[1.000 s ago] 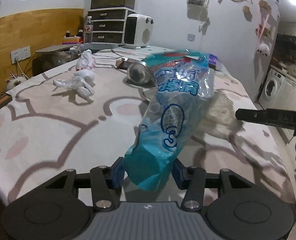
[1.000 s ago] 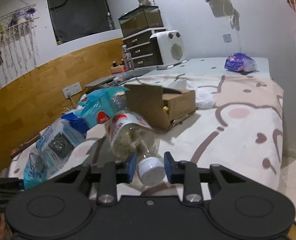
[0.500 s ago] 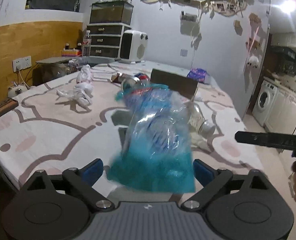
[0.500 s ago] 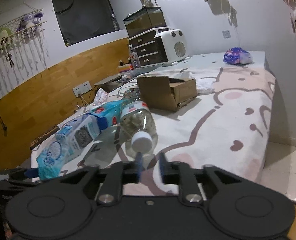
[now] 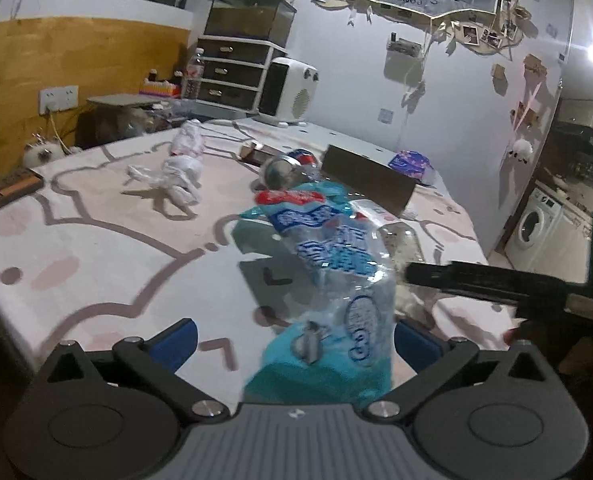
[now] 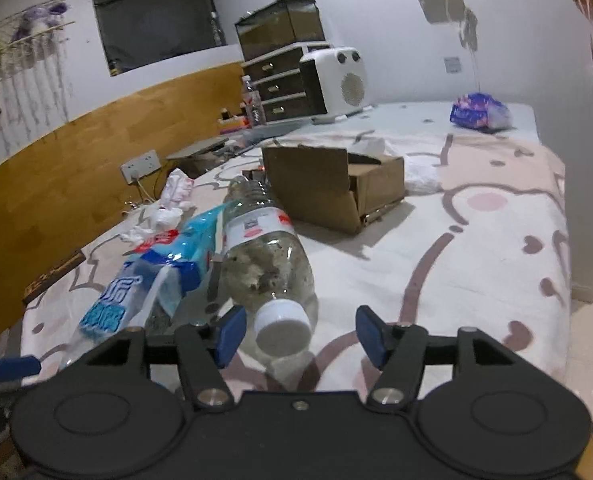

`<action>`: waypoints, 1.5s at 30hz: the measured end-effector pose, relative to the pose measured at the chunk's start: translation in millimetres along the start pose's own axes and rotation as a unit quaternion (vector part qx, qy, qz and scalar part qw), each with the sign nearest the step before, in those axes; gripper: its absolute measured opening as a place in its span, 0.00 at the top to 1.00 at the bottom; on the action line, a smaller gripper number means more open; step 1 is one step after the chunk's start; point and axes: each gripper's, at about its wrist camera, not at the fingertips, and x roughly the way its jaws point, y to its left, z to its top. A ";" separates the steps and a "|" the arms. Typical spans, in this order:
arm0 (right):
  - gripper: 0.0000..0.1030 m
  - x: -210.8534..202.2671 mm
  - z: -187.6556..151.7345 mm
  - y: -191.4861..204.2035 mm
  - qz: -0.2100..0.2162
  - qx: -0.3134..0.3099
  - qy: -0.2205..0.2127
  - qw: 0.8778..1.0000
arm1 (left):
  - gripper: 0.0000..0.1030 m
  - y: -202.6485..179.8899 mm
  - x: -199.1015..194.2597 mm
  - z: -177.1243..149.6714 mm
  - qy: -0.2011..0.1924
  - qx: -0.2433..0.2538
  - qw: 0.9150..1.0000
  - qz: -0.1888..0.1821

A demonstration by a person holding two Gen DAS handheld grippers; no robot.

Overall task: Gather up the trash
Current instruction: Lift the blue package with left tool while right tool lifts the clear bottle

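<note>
A blue and clear plastic bag (image 5: 336, 280) lies on the pink-patterned bed sheet (image 5: 96, 248). Its near end sits between the jaws of my left gripper (image 5: 296, 340), which are opening wide and do not touch it. Beside the bag (image 6: 156, 268) lies a clear plastic bottle (image 6: 264, 264) with dirt inside. Its white cap (image 6: 282, 326) points at my right gripper (image 6: 301, 332). That gripper's jaws are opening, with the cap loose between the pads. The left wrist view shows the bottle (image 5: 400, 240) partly behind the bag.
An open cardboard box (image 6: 328, 188) stands behind the bottle. A crumpled white plastic bag (image 5: 176, 168) lies to the left, and a round can-like container (image 5: 280, 168) lies near the box. A purple packet (image 6: 478, 114) rests by the far wall. The bed's edge drops off on the right.
My left jaws went from shut on the blue bag to wide apart, and the bag dropped onto the sheet. My right jaws spread off the bottle's cap, leaving the bottle lying on the bed.
</note>
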 end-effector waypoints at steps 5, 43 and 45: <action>0.45 17.1 0.2 0.7 0.013 0.024 0.008 1.000 | 0.07 -13.4 13.3 1.6 0.003 0.005 1.000 -0.001; 0.68 -148.3 -72.6 6.6 -0.031 0.030 -0.041 0.998 | 0.75 -73.7 -37.5 -27.8 0.005 0.049 0.999 0.006; 0.67 -150.5 -76.3 6.6 -0.030 0.025 -0.033 0.999 | 0.75 -75.3 -40.3 -29.1 0.004 0.051 0.999 0.004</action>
